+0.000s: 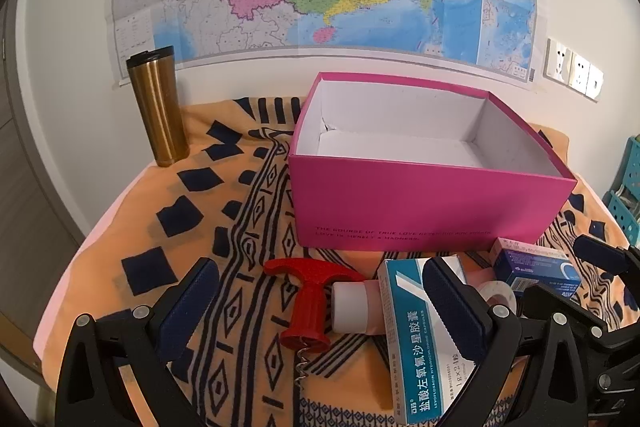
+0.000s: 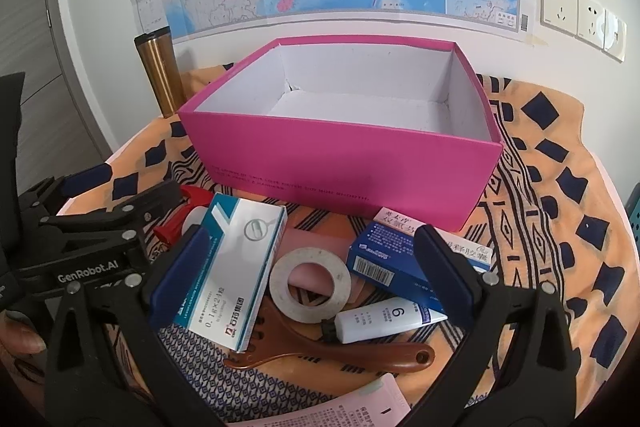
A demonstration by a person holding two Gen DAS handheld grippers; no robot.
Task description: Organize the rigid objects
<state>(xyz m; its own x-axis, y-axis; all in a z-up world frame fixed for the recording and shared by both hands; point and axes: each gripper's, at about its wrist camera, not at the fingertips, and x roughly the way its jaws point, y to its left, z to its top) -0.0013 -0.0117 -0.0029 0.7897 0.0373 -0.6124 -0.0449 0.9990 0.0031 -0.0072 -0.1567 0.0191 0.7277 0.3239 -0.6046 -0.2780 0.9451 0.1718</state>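
An open, empty pink box (image 1: 420, 207) (image 2: 340, 163) stands on the patterned cloth. In front of it lies a pile of small items. My left gripper (image 1: 320, 307) is open above a red corkscrew (image 1: 308, 299) and a white bottle (image 1: 352, 307). Its right finger overlaps a teal-and-white medicine box (image 1: 412, 343) (image 2: 236, 267). My right gripper (image 2: 312, 279) is open around a tape roll (image 2: 310, 279). A blue medicine box (image 2: 384, 259) (image 1: 536, 271), a white tube (image 2: 384, 319) and a brown comb (image 2: 332, 351) lie there too. Neither gripper holds anything.
A gold tumbler (image 1: 160, 107) (image 2: 158, 75) stands at the back left beside the box. A map and wall sockets (image 2: 580, 11) are behind. Blue crates (image 1: 628, 187) sit past the table's right edge. A pink paper sheet (image 2: 360, 407) lies at the near edge.
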